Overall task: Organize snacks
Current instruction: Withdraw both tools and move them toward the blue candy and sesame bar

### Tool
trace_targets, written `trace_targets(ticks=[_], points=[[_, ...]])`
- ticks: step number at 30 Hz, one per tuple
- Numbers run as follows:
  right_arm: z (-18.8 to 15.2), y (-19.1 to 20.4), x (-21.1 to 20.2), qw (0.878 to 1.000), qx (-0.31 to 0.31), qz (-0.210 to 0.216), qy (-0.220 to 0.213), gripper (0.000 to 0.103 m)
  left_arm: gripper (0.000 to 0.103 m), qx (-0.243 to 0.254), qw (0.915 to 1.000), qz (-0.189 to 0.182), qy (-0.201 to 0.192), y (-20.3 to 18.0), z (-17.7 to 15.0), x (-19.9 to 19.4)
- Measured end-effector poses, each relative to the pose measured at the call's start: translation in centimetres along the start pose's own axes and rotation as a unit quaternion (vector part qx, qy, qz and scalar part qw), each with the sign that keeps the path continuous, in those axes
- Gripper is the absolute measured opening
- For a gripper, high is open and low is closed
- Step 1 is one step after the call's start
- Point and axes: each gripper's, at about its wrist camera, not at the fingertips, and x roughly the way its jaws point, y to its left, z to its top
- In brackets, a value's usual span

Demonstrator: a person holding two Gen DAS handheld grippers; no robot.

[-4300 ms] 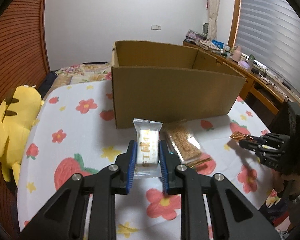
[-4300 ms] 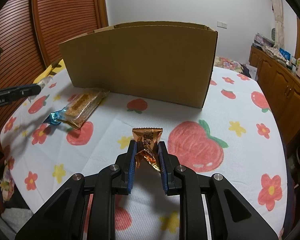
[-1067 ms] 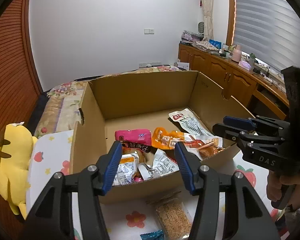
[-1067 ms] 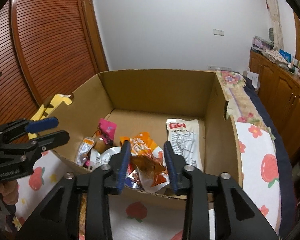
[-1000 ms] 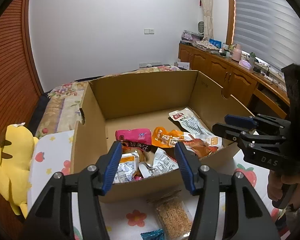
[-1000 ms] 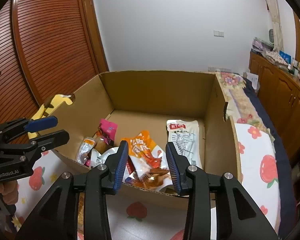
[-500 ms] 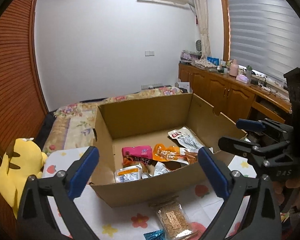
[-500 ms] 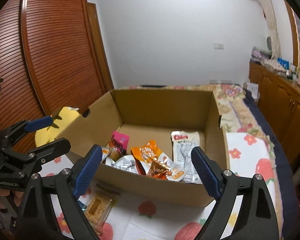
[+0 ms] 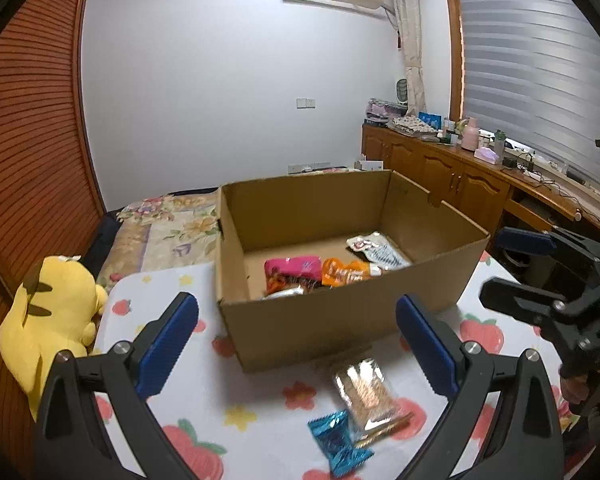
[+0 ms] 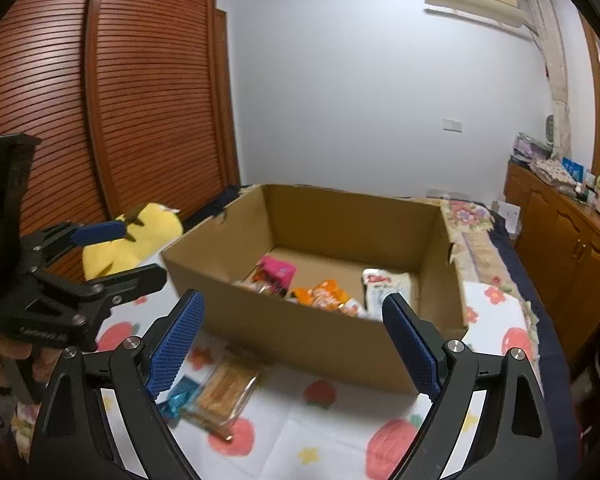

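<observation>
Cardboard box: I see it open-topped on the table, flaps absent from view, a notch in each end wall; it stands upright ahead of both tools.
Box contents, left: a pink pack lies flat on the floor of the box, toward the left wall in the left wrist view.
Box contents, centre: an orange pack lies just beside the pink pack, touching it as far as I can tell.
Box contents, right: a white pack with red print lies nearest the right wall, tilted slightly.
Box contents, front: a silvery wrapper shows just above the near wall; the wall hides the rest, so I cannot tell what else lies there.
Table: white cloth printed with strawberries and flowers.
Outside the box: a clear cracker pack lies on the cloth just in front of the near wall.
Outside the box, second item: a blue candy lies touching the cracker pack's near end.
Left gripper: I read its jaws as spread wide, having just been opening, with nothing between the blue pads.
Right gripper: jaws likewise wide apart, just opened, holding nothing; in my left wrist view it hangs at the right, beside the box.
Plush: yellow, off the table's left edge, well apart from the box.
</observation>
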Motion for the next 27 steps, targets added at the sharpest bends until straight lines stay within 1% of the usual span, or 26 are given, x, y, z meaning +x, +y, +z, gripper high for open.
trace_targets(ticks=[3, 5, 9, 19, 21, 27], points=[[-0.9, 0.8, -0.1, 1.0, 0.003, 0.02, 0.011, 0.092, 0.1, -0.008, 1.0, 0.006, 0.003, 0.5, -1.2, -0.4], [-1.6, 1.5, 0.0, 0.999, 0.004, 0.035, 0.018, 0.092, 0.1, -0.012, 0.9999, -0.002, 0.01, 0.8, -2.2, -0.5], [-2.8, 2.8, 0.7, 0.998, -0.005, 0.049, 0.036, 0.089, 0.1, -0.017, 0.9996, -0.002, 0.022, 1.0, -3.9, -0.3], [-5.3, 4.2, 4.6, 0.995, -0.013, 0.053, 0.088, 0.081, 0.1, -0.041, 0.9976, -0.002, 0.056, 2.4, -8.1, 0.7], [-5.6, 4.4, 5.4, 0.993, -0.013, 0.055, 0.099, 0.078, 0.1, -0.047, 0.997, -0.001, 0.061, 2.7, -8.6, 0.9], [-6.2, 4.7, 8.1, 0.99, -0.007, 0.053, 0.129, 0.074, 0.1, -0.056, 0.9962, 0.007, 0.067, 3.3, -9.7, 1.1]])
